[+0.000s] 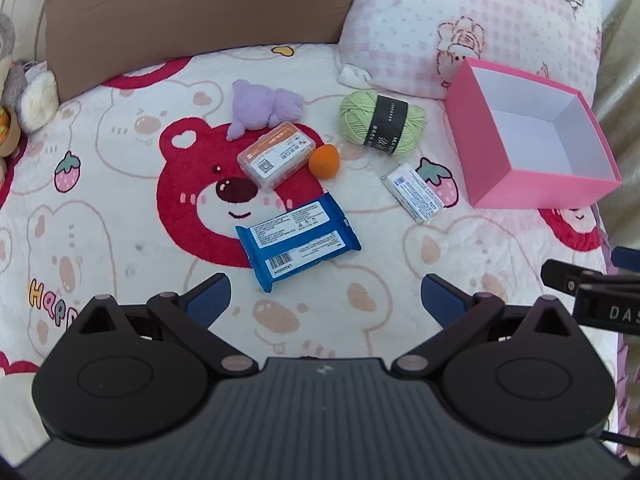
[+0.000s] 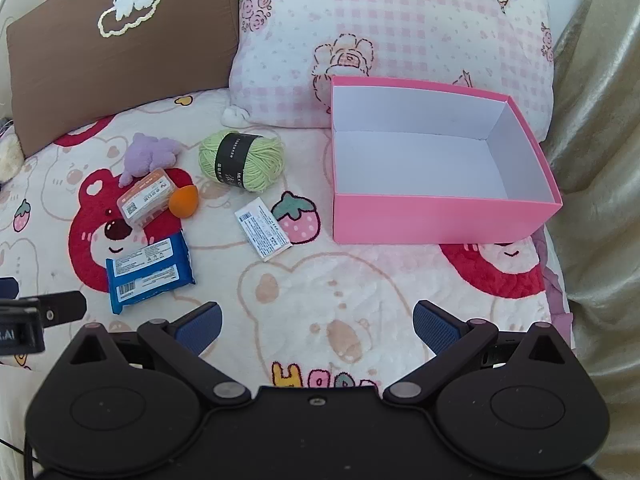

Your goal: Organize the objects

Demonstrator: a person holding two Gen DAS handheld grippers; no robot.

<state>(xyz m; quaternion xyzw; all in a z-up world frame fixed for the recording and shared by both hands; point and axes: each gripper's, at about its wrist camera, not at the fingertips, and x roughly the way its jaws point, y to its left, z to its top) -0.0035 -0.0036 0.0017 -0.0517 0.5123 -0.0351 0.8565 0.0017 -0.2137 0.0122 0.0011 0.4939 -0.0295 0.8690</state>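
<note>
Looks like nothing's sorted yet. The pink cardboard box (image 2: 440, 216) with the white inside sits empty on the bear-print bed blanket (image 2: 320, 300). Still loose beside it: green yarn ball (image 2: 242, 160), white flat packet (image 2: 264, 229), blue wipes pack (image 2: 148, 270), orange sponge egg (image 2: 183, 199), clear plastic case (image 2: 146, 200), purple plush toy (image 2: 150, 154). The left hand-held gripper (image 1: 326, 300) and right hand-held gripper (image 2: 318, 326) are both wide open, holding nothing.

- The left gripper (image 1: 325, 300) has a matt black body with two round discs and blue ribbed pads (image 1: 208, 300).
- The right gripper (image 2: 317, 326) looks the same; silver pivot pins, one small screw at centre.
- White letters mark a black part at each frame's edge.
</note>
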